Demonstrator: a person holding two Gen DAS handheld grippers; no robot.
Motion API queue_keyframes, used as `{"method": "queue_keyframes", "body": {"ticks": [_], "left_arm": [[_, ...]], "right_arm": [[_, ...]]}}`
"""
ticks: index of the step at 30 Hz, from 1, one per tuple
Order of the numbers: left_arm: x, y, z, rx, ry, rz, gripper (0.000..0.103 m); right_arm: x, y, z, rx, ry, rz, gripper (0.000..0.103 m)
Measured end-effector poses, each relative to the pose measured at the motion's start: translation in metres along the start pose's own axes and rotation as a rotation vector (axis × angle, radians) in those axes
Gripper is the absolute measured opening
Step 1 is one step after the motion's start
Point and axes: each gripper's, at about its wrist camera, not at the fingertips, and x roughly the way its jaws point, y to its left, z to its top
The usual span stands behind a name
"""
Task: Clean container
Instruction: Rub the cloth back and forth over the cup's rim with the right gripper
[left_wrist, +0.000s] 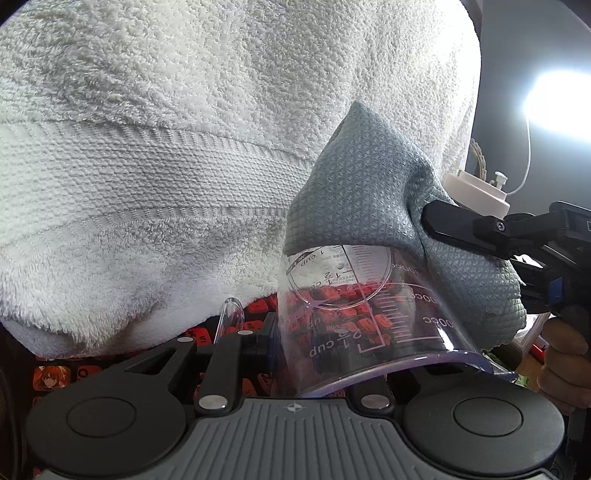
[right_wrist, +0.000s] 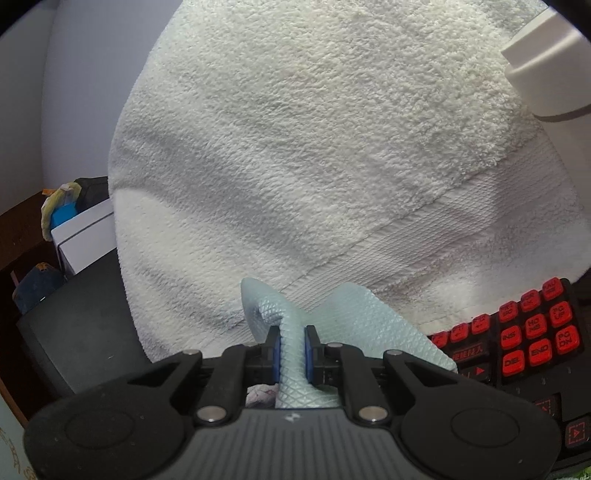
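The white terry towel (left_wrist: 155, 155) fills the left and upper part of the left wrist view, its woven band running across the middle. Below its edge peeks a black keyboard with red keys (left_wrist: 255, 326).

Just right of centre, the left claw (left_wrist: 332, 354) grasps the clear plastic measuring cup (left_wrist: 354, 314). The cup is tipped on its side with its open rim toward the camera and its round base pointing away. Its wall carries printed scales: cup fractions on one side, cc marks on the other, all upside down from this angle. The red keys show through the transparent plastic, and a curved clear handle (left_wrist: 231, 314) sticks out at its left. One finger presses the cup's wall near the rim; the other is hidden behind the plastic.

Draped over the cup's far end is a grey diamond-textured cloth (left_wrist: 362, 184), covering the base and trailing down the right side. Farther right, the right claw (left_wrist: 436, 218) reaches in from the edge with a hand (left_wrist: 565, 358) under it. In the right wrist view this claw (right_wrist: 291, 350) is clenched on a bunched fold of the cloth (right_wrist: 290, 332) between its blue pads (right_wrist: 274, 350), above the towel (right_wrist: 314, 147) and beside the keyboard (right_wrist: 535, 332).
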Motion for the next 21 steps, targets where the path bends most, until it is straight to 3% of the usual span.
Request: {"method": "queue_keyframes", "body": {"ticks": [17, 21], "left_arm": [[0.012, -0.008, 0.002, 0.002, 0.001, -0.001, 0.017], [0.012, -0.01, 0.002, 0.004, 0.001, 0.0, 0.017]], "right_arm": [[0.008, 0.023, -0.014, -0.084, 0.112, 0.148, 0.014], [0.007, 0.021, -0.011, -0.085, 0.096, 0.121, 0.01]]}}
